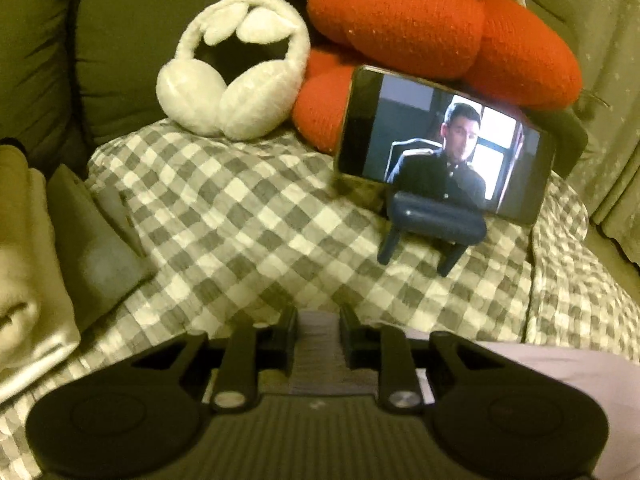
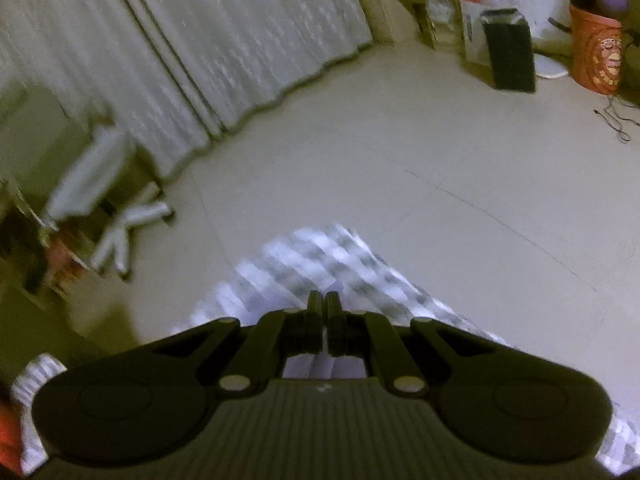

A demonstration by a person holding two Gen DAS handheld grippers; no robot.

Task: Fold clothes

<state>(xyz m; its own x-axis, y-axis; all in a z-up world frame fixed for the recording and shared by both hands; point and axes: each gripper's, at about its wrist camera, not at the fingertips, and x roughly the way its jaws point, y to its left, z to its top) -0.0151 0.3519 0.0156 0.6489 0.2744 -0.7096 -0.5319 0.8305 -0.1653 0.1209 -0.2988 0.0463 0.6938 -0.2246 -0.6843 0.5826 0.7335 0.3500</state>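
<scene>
While no writing reads, right tongs (image 2: 324, 304) pinch checked cloth (image 2: 320, 256), blurred.

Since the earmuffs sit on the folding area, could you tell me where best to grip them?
Grip the white earmuffs by the thin arched headband at the top, coming from above. The band stands upright over an open gap, narrow enough for the jaws, while the two round pads below are bulky and rest on the checkered cloth.
</scene>
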